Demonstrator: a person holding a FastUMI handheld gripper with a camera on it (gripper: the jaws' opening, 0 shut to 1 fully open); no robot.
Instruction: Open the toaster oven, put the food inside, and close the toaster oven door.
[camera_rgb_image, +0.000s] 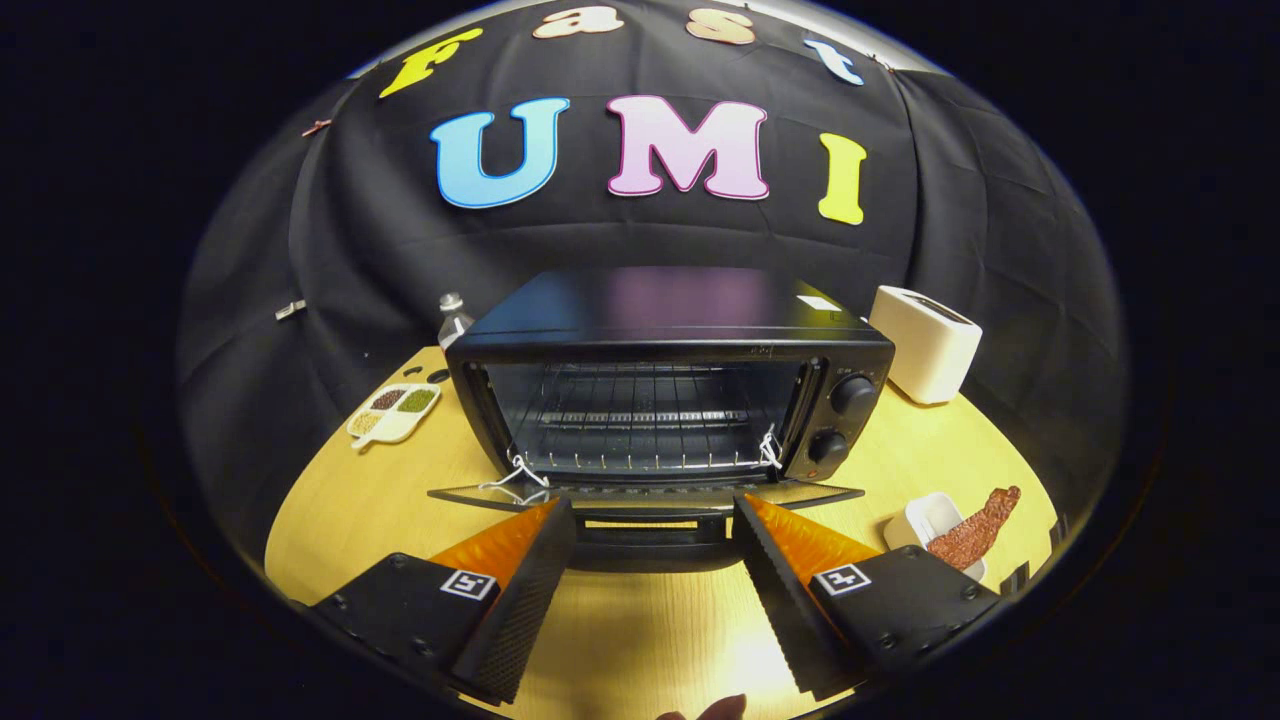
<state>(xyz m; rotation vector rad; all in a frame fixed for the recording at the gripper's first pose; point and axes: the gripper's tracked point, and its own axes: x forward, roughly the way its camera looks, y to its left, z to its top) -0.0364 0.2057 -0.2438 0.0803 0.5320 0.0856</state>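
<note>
The oven sits mid-table with its door already dropped flat toward the gripper, the rack bare inside, so the opening part looks done and the loading has yet to happen. The food, a dark reddish strip, lies across a small white dish off to the right of the oven, just beyond the right finger and well apart from the cavity. The gripper hangs in front of the door with its fingers spread wide and nothing between them, tips close to the door's front edge and handle; whether they touch it I cannot tell. From here I'd worry first about that lowered door: swinging right toward the dish with the tips this near could catch its lip and drag the oven. The strip looks thin and limp, so a pinch at one end may let it droop, slip out, or tip the light dish. White string loops at the door hinges could snag a finger on the way in. A toaster stands behind the dish, a sectioned tray and a bottle to the left.
</note>
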